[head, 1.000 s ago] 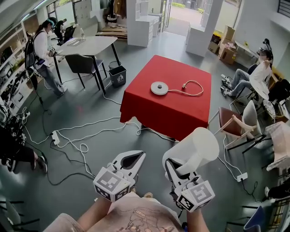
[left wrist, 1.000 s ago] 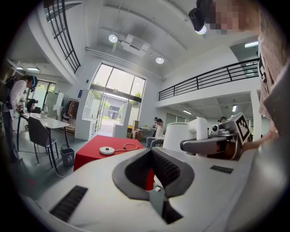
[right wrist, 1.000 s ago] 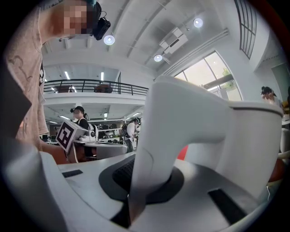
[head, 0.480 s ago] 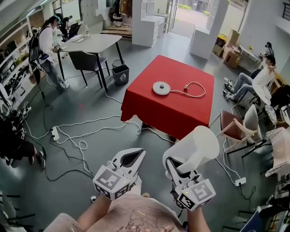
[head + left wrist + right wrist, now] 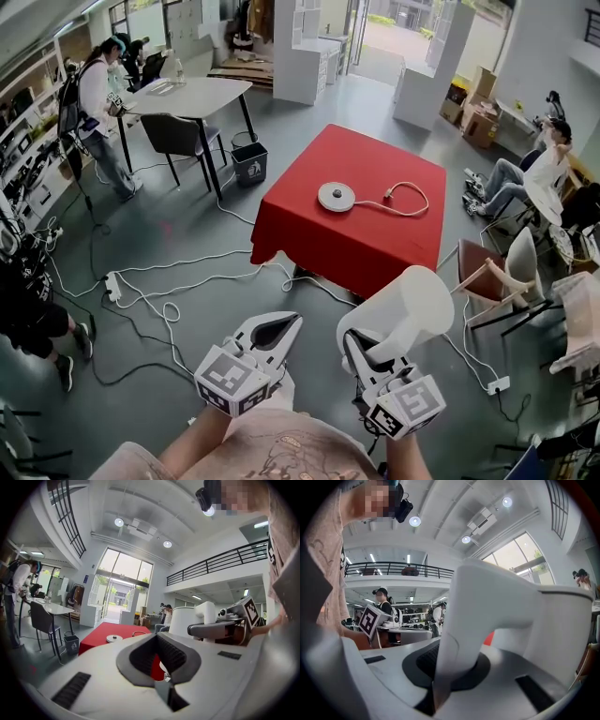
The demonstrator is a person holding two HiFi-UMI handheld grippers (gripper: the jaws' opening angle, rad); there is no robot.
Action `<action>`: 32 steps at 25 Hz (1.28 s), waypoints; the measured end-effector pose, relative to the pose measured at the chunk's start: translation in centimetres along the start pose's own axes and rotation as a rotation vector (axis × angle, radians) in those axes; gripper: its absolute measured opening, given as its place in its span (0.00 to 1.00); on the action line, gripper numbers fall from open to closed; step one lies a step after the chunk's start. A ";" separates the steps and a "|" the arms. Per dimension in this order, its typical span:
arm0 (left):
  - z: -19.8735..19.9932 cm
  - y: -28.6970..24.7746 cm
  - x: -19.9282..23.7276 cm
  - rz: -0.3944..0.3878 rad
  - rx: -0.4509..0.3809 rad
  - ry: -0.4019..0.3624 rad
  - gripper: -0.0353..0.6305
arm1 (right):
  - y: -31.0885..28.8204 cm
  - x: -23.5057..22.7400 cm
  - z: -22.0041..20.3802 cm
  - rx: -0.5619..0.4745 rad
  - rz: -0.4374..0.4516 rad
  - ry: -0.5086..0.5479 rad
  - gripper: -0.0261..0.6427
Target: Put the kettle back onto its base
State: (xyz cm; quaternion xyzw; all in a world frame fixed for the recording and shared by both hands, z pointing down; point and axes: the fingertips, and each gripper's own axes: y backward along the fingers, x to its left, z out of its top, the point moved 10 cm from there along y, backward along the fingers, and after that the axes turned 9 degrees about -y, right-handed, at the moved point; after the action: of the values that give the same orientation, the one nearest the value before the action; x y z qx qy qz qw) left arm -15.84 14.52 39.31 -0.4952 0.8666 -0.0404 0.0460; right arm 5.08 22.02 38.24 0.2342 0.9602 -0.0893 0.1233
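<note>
Kettle (image 5: pixel 412 300) plain white, smooth-walled; handle (image 5: pixel 457 663) clamped in right claw (image 5: pixel 362 354).

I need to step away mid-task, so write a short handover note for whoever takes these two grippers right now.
Right gripper: shut on the handle of the kettle, which is carried in the air, well short of the table.
Left gripper: jaws together, empty.
Base: on the red table, nothing on it, cord looped beside it.
Done: kettle picked up.
Left: walk to the table, lower the kettle squarely onto the base, release.
</note>
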 end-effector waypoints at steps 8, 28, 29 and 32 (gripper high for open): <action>-0.2 -3.0 3.0 -0.018 0.008 0.010 0.03 | -3.0 -2.2 0.5 -0.006 0.001 -0.022 0.11; 0.9 -12.4 13.5 -0.080 0.024 0.010 0.03 | -13.2 -8.8 3.7 0.006 -0.026 -0.044 0.11; 1.0 -12.7 14.0 -0.086 0.025 0.008 0.03 | -13.7 -9.0 3.9 0.005 -0.031 -0.048 0.11; 1.3 -13.8 15.4 -0.109 0.027 0.003 0.03 | -14.8 -9.6 4.4 0.001 -0.047 -0.052 0.11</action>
State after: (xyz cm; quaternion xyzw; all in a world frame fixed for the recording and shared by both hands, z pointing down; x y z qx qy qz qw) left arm -11.63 -5.78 39.03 -0.5409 0.8378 -0.0552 0.0491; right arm 7.19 3.96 38.43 0.2091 0.9619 -0.0988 0.1458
